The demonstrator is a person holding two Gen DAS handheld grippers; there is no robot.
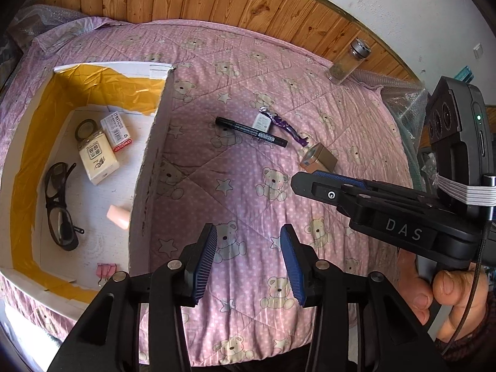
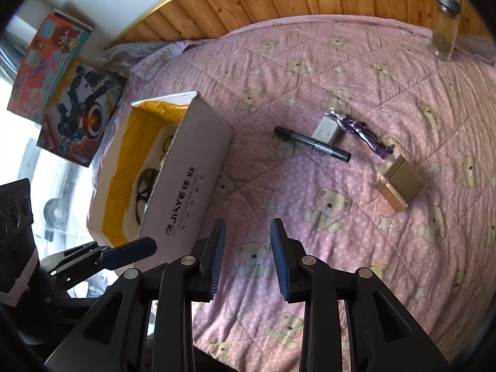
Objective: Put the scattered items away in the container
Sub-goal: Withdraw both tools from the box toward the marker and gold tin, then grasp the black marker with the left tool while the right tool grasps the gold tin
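Plainly, from the left wrist, the left gripper (image 1: pixel 248 260) hangs wide apart and empty beside the box (image 1: pixel 148 167); the marker (image 1: pixel 251 132) could roll off the quilt (image 1: pixel 235 71). From the right wrist, the right gripper (image 2: pixel 246 257) gapes, holding nothing; the gold tin (image 2: pixel 400 184) may slip.

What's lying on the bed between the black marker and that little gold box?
Between the marker and the gold box lie a white charger and a purple figurine, clearest in the right wrist view.
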